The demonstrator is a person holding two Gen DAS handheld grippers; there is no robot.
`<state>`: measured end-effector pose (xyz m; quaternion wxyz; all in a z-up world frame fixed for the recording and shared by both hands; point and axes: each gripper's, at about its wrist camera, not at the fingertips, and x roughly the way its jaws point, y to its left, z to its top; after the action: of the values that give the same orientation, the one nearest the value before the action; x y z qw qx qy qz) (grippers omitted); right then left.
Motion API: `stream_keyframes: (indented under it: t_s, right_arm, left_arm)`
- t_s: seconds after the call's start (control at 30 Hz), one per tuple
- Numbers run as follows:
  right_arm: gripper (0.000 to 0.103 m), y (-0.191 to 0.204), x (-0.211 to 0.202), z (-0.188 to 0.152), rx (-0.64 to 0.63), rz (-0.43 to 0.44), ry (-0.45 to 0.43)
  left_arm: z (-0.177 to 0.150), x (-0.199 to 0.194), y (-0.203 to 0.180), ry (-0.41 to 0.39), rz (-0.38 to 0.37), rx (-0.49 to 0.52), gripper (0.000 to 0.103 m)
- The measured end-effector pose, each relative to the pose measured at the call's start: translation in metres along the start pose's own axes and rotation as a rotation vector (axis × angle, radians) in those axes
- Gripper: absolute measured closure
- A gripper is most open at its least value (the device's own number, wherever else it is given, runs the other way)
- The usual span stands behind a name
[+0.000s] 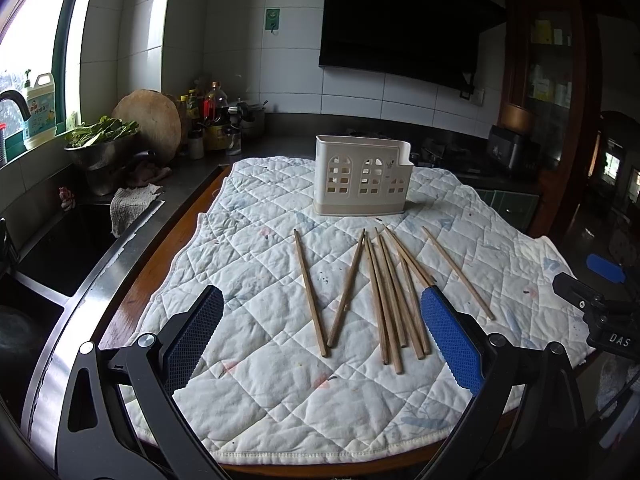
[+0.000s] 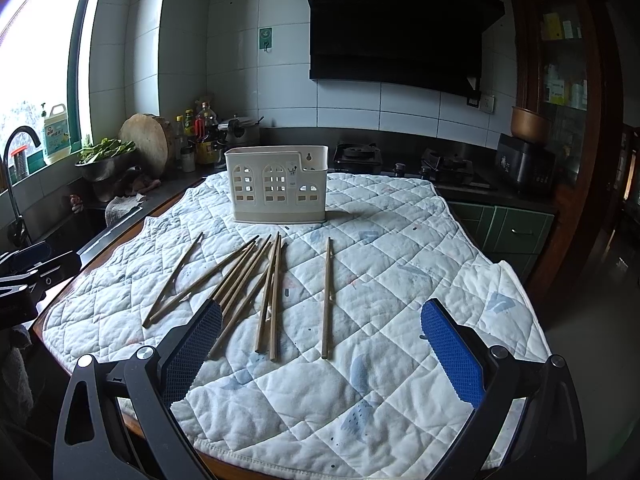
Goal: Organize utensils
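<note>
Both grippers hovered empty above the quilted cloth (image 1: pixel 280 400) on the desk (image 1: pixel 136 296), the left gripper (image 1: pixel 320 336) and the right gripper (image 2: pixel 320 344) each with fingers spread wide apart. The chopsticks (image 1: pixel 384 296) lay loose on the cloth ahead of the fingers, most of them between the left pair, one stray stick (image 2: pixel 327 300) between the right pair. Beyond them stood the cream utensil holder (image 1: pixel 362 176), with no chopstick in it as far as could be seen.

The sticks looked light, stiff and thin, likely to roll; a pinch near mid-length seemed safest.

Only the right view showed the stove burners (image 2: pixel 356 152); only the left showed the sink basin (image 1: pixel 60 248).
</note>
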<state>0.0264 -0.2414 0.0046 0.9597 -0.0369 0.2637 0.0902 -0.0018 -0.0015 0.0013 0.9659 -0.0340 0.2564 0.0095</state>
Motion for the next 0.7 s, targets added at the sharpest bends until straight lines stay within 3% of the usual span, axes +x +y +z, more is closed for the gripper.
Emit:
stream_keyframes:
  t_s: [0.7]
  right_arm:
    - [0.006,0.0031,0.0053,-0.0017,-0.009,0.011,0.004]
  left_arm:
    - [0.0001,0.0025,0.0005,0.003,-0.002,-0.008,0.006]
